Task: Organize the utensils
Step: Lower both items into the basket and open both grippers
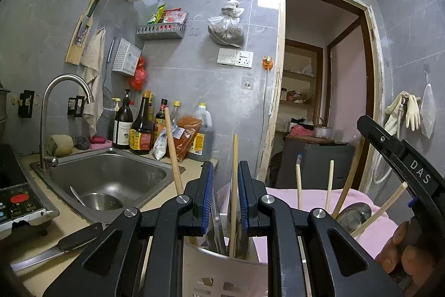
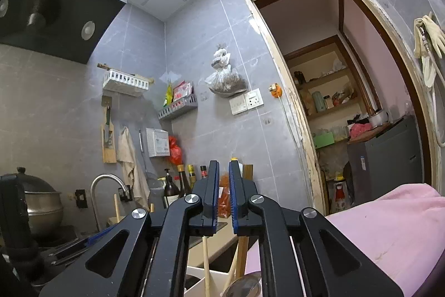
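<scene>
Grey-tiled kitchen, steel sink (image 1: pixel 111 177) in beige counter (image 1: pixel 64 216); left hand-held gripper (image 1: pixel 225 196) released, right hand-held gripper (image 2: pixel 224 191) released.

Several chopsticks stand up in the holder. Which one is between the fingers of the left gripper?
The chopstick standing upright between the left gripper pads. The thicker stick leans to its left, outside the fingers; the thin pale ones stand off to the right.

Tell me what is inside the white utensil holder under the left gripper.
The white utensil holder has a wooden chopstick standing between the fingers of the left gripper, beside a metal blade. The gripper's body hides the holder's bottom and whatever else is inside.
</scene>
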`<state>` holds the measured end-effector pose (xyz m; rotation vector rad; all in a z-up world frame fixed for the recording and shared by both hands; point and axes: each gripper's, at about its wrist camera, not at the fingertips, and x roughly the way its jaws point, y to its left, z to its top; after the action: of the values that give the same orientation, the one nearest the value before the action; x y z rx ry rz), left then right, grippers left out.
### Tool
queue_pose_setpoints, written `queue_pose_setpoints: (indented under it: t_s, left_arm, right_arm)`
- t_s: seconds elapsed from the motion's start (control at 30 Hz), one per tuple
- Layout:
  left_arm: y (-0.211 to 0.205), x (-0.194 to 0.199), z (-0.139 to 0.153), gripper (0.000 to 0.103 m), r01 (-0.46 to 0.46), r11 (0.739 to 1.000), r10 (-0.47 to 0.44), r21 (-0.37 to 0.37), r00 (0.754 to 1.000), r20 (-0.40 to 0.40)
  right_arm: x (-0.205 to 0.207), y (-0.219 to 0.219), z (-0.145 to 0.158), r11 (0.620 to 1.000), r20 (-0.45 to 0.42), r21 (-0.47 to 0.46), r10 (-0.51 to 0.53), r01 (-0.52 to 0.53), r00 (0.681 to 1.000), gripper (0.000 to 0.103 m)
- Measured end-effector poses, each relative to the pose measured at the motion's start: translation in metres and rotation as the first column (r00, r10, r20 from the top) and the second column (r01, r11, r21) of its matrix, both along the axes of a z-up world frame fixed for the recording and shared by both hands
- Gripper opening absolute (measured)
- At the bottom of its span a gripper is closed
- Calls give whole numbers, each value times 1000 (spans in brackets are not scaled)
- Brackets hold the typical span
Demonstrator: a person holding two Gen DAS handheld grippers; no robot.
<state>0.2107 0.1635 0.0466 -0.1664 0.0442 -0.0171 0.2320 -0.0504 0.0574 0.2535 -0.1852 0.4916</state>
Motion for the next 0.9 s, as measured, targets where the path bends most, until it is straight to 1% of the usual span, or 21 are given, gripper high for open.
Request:
queue_pose_setpoints:
  t_s: [0.1,0.17,0.3,0.37,0.43,0.47,0.5,0.63,0.77,0.8,0.83,0.87,0.9]
  left_arm:
    - [1,-2,4,15,15,1000,-15,-11,1000,-5]
    - [-2,-4,9,15,18,1000,-18,-8,1000,-11]
    - [-9,-10,19,17,23,1000,-23,8,999,-27]
    - [-14,-13,25,20,26,999,-25,22,999,-46]
    - [-17,-19,30,24,38,999,-37,22,998,-55]
    - [-18,-20,31,25,40,999,-39,23,998,-57]
    - [-21,-24,33,28,41,999,-40,23,997,-61]
    - [-30,-34,39,36,42,999,-39,30,995,-90]
    - [-40,-48,41,47,55,998,-51,29,993,-109]
    - [-43,-51,41,53,62,998,-59,26,992,-113]
    - [-45,-54,41,58,67,998,-64,22,991,-119]
    - [-46,-56,42,60,71,997,-68,20,990,-123]
    - [-49,-60,41,64,79,997,-77,17,989,-126]
  right_arm:
    - [-3,-1,2,1000,5,1,-5,5,1000,12]
    - [-4,-3,3,1000,1,0,-10,10,1000,19]
    - [-10,-8,8,1000,-2,-18,-22,22,1000,20]
    - [-15,-13,11,999,-4,-29,-23,23,1000,23]
    - [-21,-19,13,998,-8,-53,-31,31,999,27]
    - [-25,-22,14,997,-11,-68,-36,35,999,31]
    - [-27,-24,15,996,-14,-81,-44,43,999,33]
    - [-42,-42,17,993,-33,-112,-52,48,998,45]
    - [-56,-60,18,989,-54,-134,-71,63,996,55]
    - [-61,-65,18,987,-61,-144,-84,74,995,57]
    - [-64,-69,18,986,-67,-149,-90,79,994,61]
    - [-67,-74,19,985,-75,-152,-95,83,993,66]
    - [-73,-80,19,984,-85,-154,-100,87,991,68]
